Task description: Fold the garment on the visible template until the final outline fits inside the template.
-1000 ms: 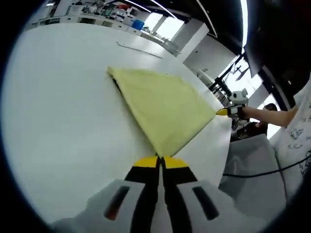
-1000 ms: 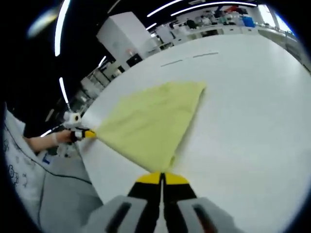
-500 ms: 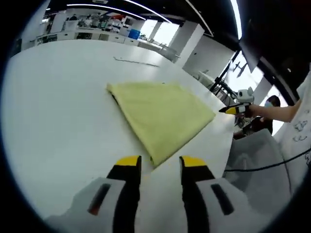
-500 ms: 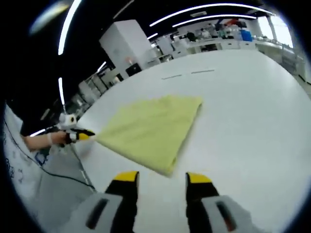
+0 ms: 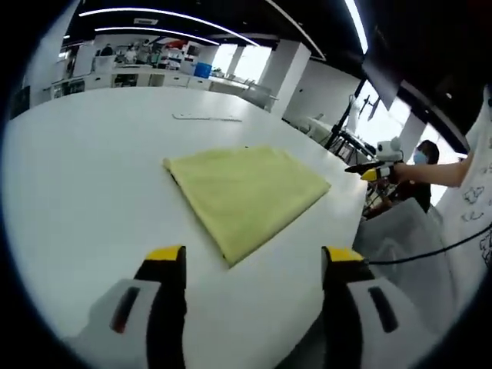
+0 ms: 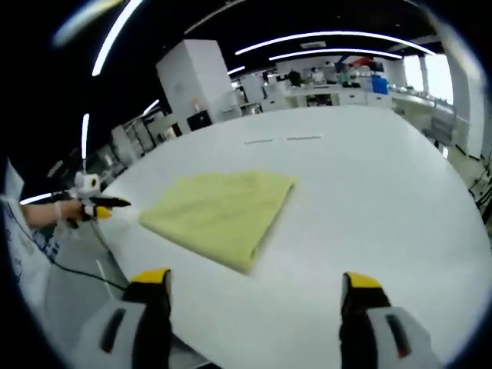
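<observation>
Yellow cloth (image 5: pixel 244 189) folded flat (soft, four-sided) on white desk (image 5: pixel 84 169); both tools (image 5: pixel 254 265) (image 6: pixel 256 288) wide open, empty.

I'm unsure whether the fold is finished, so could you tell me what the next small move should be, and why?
Probably hold both tongs back and check the outline before another fold. The cloth lies flat on the table as a folded yellow shape, free of both tongs. The left tongs and right tongs are open, short of its near corner. I cannot make out a template outline, so fit is unconfirmed.
</observation>
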{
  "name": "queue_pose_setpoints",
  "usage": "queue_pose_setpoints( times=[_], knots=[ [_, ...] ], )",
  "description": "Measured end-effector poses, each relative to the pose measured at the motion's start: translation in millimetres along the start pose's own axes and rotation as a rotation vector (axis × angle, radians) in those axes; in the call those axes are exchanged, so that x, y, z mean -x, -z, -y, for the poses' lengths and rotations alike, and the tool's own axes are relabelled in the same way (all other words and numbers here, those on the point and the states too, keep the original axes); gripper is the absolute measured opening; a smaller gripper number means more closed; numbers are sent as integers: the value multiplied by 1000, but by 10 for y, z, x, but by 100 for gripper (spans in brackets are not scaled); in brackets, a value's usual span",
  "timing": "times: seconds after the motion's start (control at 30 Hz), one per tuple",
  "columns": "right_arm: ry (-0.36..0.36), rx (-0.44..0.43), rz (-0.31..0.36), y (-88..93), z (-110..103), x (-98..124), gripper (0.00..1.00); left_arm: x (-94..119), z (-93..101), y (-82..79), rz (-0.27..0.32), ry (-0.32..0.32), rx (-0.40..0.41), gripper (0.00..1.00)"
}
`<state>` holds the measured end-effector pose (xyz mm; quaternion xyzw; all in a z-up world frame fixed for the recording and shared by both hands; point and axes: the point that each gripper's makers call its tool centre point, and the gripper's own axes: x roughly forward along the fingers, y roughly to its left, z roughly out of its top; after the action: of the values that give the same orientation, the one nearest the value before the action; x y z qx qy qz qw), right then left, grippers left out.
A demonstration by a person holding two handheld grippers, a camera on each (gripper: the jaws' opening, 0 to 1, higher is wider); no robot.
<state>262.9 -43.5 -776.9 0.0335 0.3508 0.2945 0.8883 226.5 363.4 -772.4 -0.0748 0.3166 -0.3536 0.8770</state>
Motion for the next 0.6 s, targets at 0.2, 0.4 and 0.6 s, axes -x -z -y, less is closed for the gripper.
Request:
queue_pose_setpoints(
  times=[0.2, 0.4, 0.6],
  knots=[
    [-4, 24, 11, -13, -4, 91, 100, 25, 70, 61, -22, -23, -24, 90],
    [-12, 43, 1, 36, 49, 160, 100, 30, 54, 66, -35, -50, -18, 99],
    [-31, 67, 14, 17, 109, 228, 100, 6, 128, 63, -23, -72, -17, 99]
  ],
)
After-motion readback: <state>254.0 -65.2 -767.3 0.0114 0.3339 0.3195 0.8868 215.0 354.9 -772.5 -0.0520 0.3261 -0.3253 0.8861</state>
